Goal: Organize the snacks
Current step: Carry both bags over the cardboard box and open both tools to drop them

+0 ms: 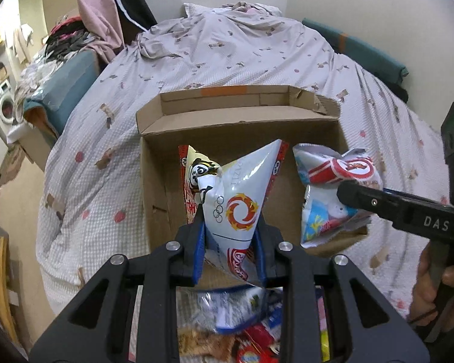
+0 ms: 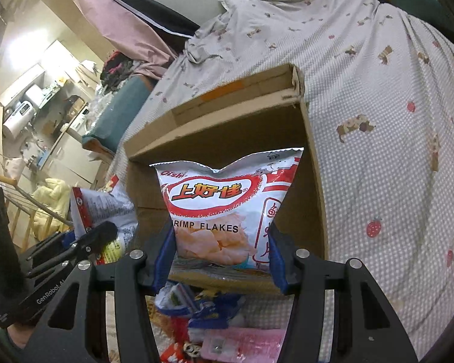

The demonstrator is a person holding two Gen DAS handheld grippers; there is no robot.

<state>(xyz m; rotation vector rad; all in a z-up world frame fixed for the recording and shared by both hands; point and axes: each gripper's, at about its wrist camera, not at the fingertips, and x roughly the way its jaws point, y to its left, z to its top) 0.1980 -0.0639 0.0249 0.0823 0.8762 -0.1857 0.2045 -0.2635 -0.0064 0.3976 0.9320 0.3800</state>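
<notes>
Snack bags: two, each pinched in jaws — left gripper [image 1: 231, 236] white bag [image 1: 236, 199], right gripper [image 2: 222, 251] shrimp flakes bag [image 2: 227, 208] — over cardboard box [image 1: 154, 181] on bed [image 1: 84, 187].

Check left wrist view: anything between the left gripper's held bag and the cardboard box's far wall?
Yes: a red-edged snack packet stands right behind the held bag. Beyond it, only bare box floor up to the far wall.

- Your left gripper [image 1: 231, 227] is black with blue pads, around a white packet [image 1: 236, 199] bearing an orange-red swirl.
- Your right gripper [image 2: 222, 242] has the same colours; its shrimp flakes bag [image 2: 227, 205] is white and red.
- The cardboard box [image 1: 154, 187] is brown.
- The bedsheet [image 1: 227, 54] is pale, dotted, with strawberries.
</notes>
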